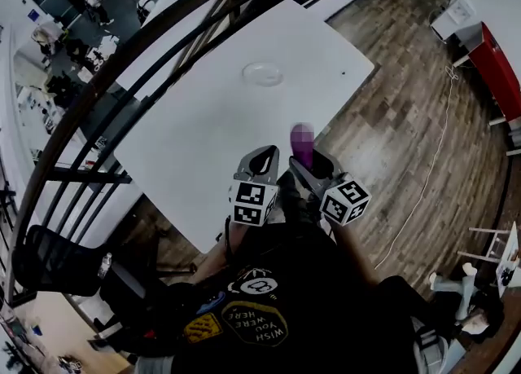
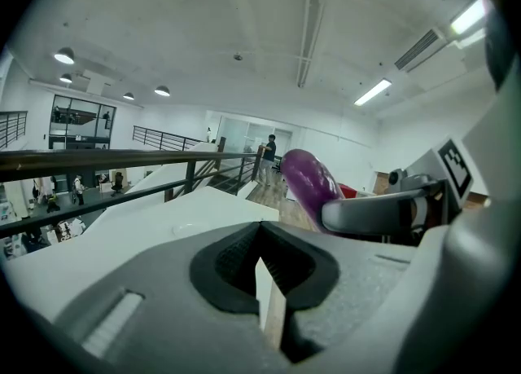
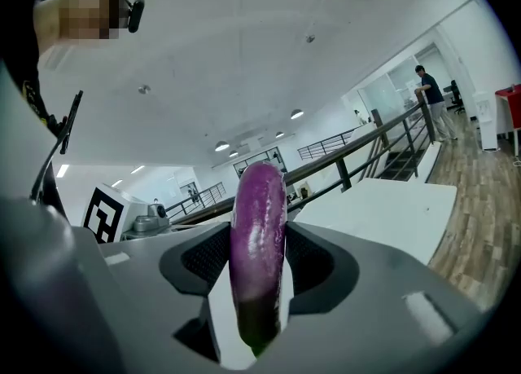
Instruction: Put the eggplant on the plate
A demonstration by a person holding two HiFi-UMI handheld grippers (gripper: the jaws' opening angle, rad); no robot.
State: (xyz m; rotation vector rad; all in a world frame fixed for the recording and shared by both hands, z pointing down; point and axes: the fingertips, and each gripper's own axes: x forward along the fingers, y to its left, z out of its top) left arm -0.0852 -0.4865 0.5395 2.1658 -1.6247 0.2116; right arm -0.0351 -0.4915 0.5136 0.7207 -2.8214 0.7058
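A purple eggplant (image 1: 302, 146) stands upright over the near edge of the white table (image 1: 203, 136), with my right gripper (image 1: 313, 165) shut on its lower part. In the right gripper view the eggplant (image 3: 259, 226) fills the gap between the dark pads (image 3: 313, 262). My left gripper (image 1: 259, 164) hangs just left of it, jaws together and nothing between them. From the left gripper view the eggplant (image 2: 312, 185) shows to the right, held by the other gripper's fingers (image 2: 370, 213). A clear round plate (image 1: 262, 74) lies further out on the table, well beyond both grippers.
A dark metal railing (image 1: 122, 63) runs along the table's left side. A black chair (image 1: 57, 262) stands at the near left corner. Wood floor (image 1: 407, 120) with a white cable lies to the right, and a red cabinet (image 1: 501, 67) beyond it.
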